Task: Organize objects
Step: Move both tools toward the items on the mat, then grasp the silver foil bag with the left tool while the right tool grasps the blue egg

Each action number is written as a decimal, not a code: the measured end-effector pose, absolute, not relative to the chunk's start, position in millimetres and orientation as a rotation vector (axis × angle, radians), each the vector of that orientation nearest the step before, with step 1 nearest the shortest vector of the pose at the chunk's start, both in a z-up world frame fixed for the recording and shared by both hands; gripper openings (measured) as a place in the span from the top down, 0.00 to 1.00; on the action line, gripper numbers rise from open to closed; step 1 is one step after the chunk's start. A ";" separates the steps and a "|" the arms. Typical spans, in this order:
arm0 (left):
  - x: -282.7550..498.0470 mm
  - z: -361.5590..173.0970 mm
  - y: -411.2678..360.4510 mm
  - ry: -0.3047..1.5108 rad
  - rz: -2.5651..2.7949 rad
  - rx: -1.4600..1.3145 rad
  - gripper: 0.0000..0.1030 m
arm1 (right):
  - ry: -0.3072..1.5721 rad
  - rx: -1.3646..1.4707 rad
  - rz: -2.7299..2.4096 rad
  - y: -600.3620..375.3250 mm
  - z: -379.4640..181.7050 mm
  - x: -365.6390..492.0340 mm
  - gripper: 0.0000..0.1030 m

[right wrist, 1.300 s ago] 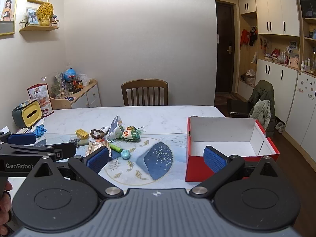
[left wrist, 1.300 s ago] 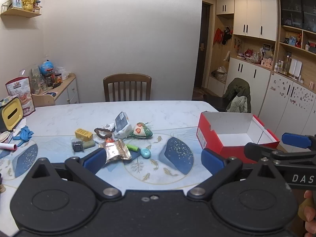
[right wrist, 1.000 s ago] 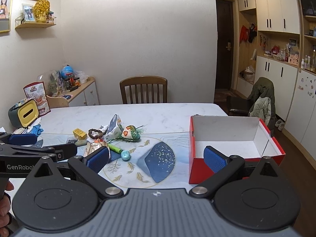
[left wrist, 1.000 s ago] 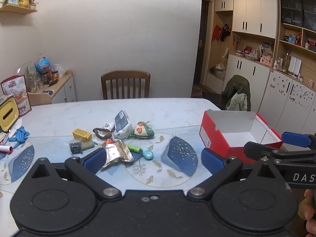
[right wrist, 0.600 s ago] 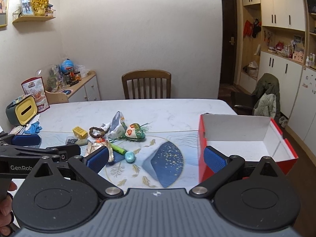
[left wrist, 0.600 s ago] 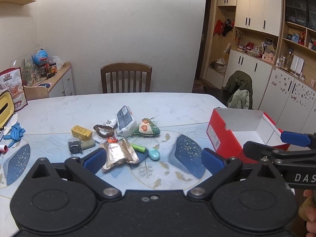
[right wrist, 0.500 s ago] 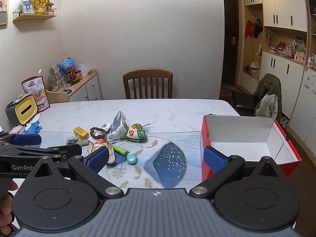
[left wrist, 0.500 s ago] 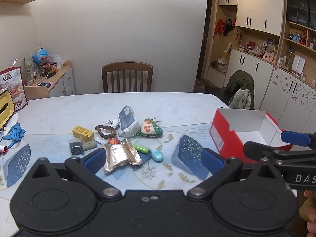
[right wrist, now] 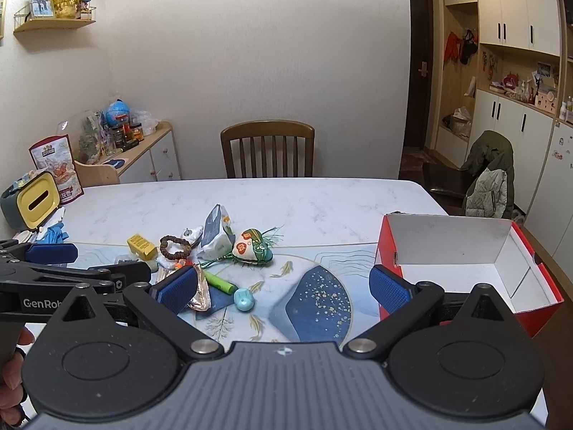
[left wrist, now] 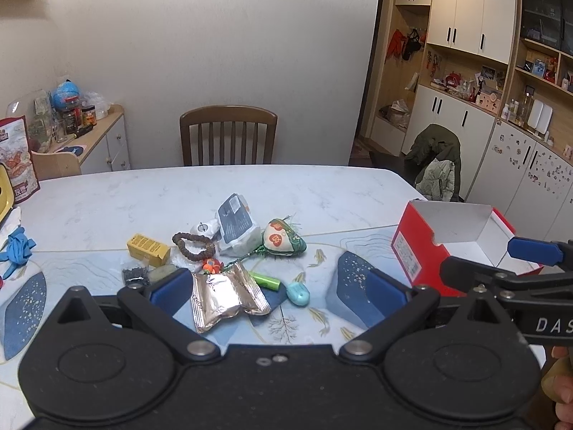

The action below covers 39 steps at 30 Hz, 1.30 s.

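Observation:
A heap of small items lies mid-table: a foil packet point(left wrist: 224, 294), a green tube point(left wrist: 265, 281), a turquoise egg-shaped piece point(left wrist: 298, 293), an embroidered sachet point(left wrist: 283, 239), a white-and-grey pouch point(left wrist: 236, 220), a bead bracelet point(left wrist: 191, 245) and a yellow box point(left wrist: 147, 249). An open red box point(right wrist: 465, 261) with a white inside stands on the right. My left gripper point(left wrist: 277, 292) hangs open just short of the foil packet. My right gripper point(right wrist: 283, 288) is open too, between the heap and the red box. Neither holds anything.
A wooden chair point(right wrist: 268, 152) stands behind the table point(right wrist: 286, 197). A yellow-lidded tissue box point(right wrist: 30, 203) and blue gloves point(left wrist: 16, 251) lie at the left edge. A side cabinet point(right wrist: 143, 157) is at the back left, and wardrobes with a jacket-draped chair point(right wrist: 489, 175) are at the right.
Both grippers have drifted left and slightly forward toward the heap, so the red box has slid right in both views. Both stay open.

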<state>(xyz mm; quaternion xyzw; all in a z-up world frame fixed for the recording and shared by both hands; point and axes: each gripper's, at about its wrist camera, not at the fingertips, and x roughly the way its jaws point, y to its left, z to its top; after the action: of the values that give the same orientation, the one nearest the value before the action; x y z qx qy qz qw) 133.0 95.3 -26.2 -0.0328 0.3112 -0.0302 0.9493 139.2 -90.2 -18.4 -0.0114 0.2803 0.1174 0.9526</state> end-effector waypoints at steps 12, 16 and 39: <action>189.6 -70.8 128.9 0.741 -0.044 -0.083 0.01 | 0.654 -0.090 0.286 -65.0 -58.4 192.7 0.00; 213.3 -90.4 139.1 0.765 -0.030 -0.084 0.01 | 0.701 -0.121 0.318 -51.1 -82.5 213.6 0.01; 296.7 -179.6 160.8 0.997 -0.036 -0.181 0.01 | 0.889 -0.226 0.357 -1.7 -184.2 302.5 0.25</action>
<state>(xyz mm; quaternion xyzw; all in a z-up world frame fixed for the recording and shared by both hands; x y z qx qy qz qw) 296.7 160.8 -179.6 -0.0865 0.4775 -0.0173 0.8742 302.5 -1.7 -184.2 -0.1087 0.4270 0.1715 0.8812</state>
